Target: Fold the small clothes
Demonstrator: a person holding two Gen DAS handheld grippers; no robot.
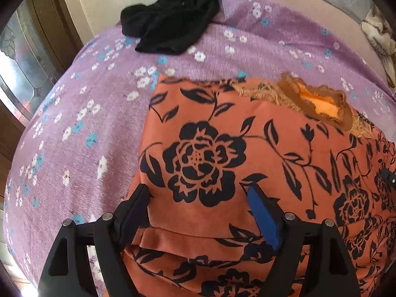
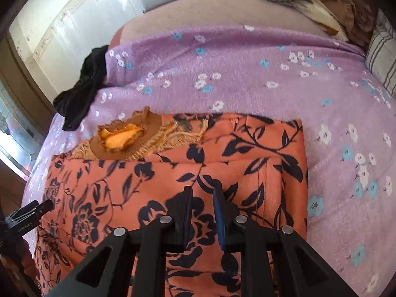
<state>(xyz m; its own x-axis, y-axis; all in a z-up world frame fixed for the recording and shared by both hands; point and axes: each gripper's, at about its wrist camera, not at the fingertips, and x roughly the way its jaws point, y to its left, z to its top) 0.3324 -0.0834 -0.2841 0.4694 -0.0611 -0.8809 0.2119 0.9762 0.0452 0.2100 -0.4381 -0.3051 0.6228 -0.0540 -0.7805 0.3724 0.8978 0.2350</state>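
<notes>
1. Lower centre of its view, the left hand-held gripper (image 1: pixel 198 198) spreads wide above the orange floral garment (image 1: pixel 210 133); the right hand-held gripper (image 2: pixel 201 195) is narrow, gripping nothing.
2. The garment lies partly folded mid-frame on the bed (image 2: pixel 247 57): probably soft, light, slippery; pinch a hemmed edge.
3. Upper left, a black garment (image 1: pixel 173 17) waits.

We see bright daylight entering from the patterned glass window panel (image 1: pixel 17 74) at the left edge, where it blows out to white glare. The purple floral bedspread (image 1: pixel 81 113) is evenly lit, its shadows soft. Both fisheye views bend strongly toward dark rounded corners. The crumpled black cloth (image 1: pixel 170 19) loses its folds in darkness, slightly blurred.
</notes>
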